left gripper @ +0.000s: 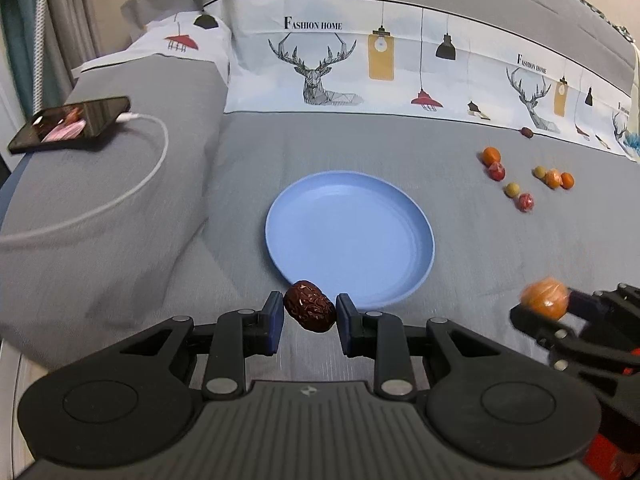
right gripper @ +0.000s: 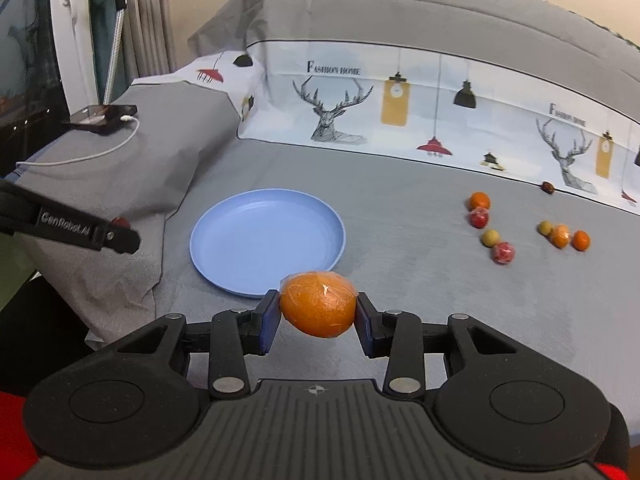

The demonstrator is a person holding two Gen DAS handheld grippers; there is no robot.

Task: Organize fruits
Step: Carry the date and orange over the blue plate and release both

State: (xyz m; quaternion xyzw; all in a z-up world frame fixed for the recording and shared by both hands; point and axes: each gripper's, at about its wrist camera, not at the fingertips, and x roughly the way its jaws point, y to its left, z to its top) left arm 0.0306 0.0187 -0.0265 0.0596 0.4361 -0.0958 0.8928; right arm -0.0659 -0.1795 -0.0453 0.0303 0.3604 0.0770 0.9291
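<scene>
My left gripper [left gripper: 310,314] is shut on a wrinkled dark red date [left gripper: 309,306], held just in front of the near rim of the empty blue plate [left gripper: 350,236]. My right gripper [right gripper: 318,310] is shut on a plastic-wrapped orange [right gripper: 318,304], close to the near right rim of the plate [right gripper: 268,240]. In the left wrist view the right gripper [left gripper: 540,304] shows at the right edge with the orange [left gripper: 546,297]. The left gripper [right gripper: 120,236] enters the right wrist view from the left, with the date [right gripper: 120,222] peeking behind its tip.
Several small orange, red and yellow fruits [left gripper: 520,178] lie scattered on the grey bedspread right of the plate, and one more date [left gripper: 526,132] sits further back. A phone [left gripper: 72,124] with a white cable lies on the pillow at left. A printed fabric band runs behind.
</scene>
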